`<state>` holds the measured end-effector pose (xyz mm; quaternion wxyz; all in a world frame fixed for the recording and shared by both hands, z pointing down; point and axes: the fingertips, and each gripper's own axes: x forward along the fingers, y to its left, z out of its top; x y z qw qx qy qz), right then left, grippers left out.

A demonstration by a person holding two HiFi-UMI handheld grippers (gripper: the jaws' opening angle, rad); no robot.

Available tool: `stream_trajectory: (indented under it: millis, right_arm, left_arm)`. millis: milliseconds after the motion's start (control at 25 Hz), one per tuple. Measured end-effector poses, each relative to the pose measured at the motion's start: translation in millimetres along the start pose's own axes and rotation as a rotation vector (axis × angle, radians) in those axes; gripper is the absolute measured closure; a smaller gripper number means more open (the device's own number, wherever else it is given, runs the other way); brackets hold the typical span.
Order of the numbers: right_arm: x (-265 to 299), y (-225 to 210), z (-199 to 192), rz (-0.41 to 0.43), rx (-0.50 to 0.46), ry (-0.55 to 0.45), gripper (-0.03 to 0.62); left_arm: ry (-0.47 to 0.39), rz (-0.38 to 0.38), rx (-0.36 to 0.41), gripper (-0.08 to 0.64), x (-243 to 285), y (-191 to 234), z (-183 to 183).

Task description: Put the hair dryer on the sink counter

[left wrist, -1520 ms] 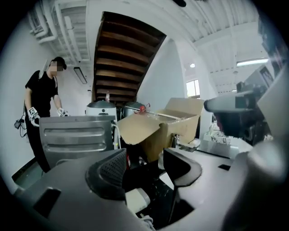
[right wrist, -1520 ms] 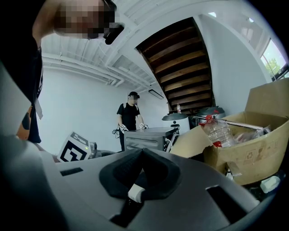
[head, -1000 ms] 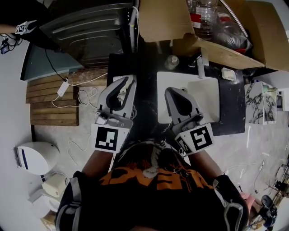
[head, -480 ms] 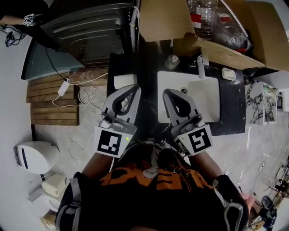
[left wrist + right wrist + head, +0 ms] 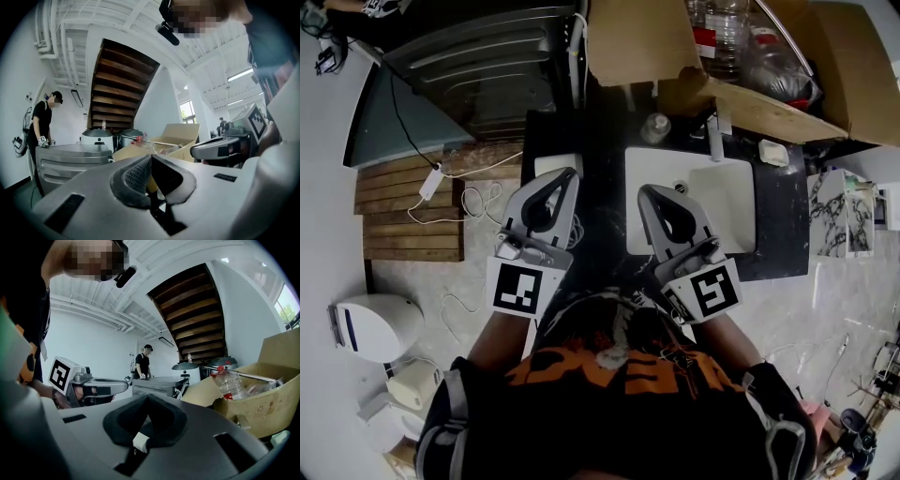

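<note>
At nine o'clock in the head view a slatted wooden mat [image 5: 403, 211] lies on the floor, with a white cable [image 5: 441, 178] trailing along its upper edge. Just right of it is your left gripper [image 5: 568, 175], held level over the left end of the black sink counter [image 5: 605, 211]. The left gripper view shows its jaws fully together, pads meeting tip to tip, with nothing between them.

At that gripper's tip, about eleven o'clock from the middle of the frame, is what may be the hair dryer [image 5: 544, 165] — a white boxy shape resting on the counter, left of the basin and partly hidden behind the jaws. Too little of it shows to be sure. You have no hold on it.

Your right gripper [image 5: 645, 191] is at one o'clock, its tip over the left rim of the white sink [image 5: 727, 202]. The right gripper view shows these jaws closed as well, tips touching and gripping nothing.

Behind the basin the faucet [image 5: 715, 141] stands at the back edge. From twelve to two o'clock an open cardboard box [image 5: 642, 42] sits above the counter's far side, with clear plastic bottles [image 5: 722, 37] lying inside it.
</note>
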<state>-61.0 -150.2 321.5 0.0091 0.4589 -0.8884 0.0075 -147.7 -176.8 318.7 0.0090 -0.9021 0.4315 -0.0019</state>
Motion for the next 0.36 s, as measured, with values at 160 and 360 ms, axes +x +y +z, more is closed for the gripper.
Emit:
stream_trajectory:
  millis: [160, 360]
  right_arm:
    - [-0.2, 1.4, 3.5, -0.005, 0.005, -0.007, 0.578]
    - [0.1, 1.5, 4.7, -0.002, 0.002, -0.008, 0.578]
  left_arm:
    - [-0.011, 0.006, 0.0, 0.534, -1.1, 2.0, 1.7]
    - [-0.008, -0.013, -0.002, 0.534, -0.1, -5.7, 0.0]
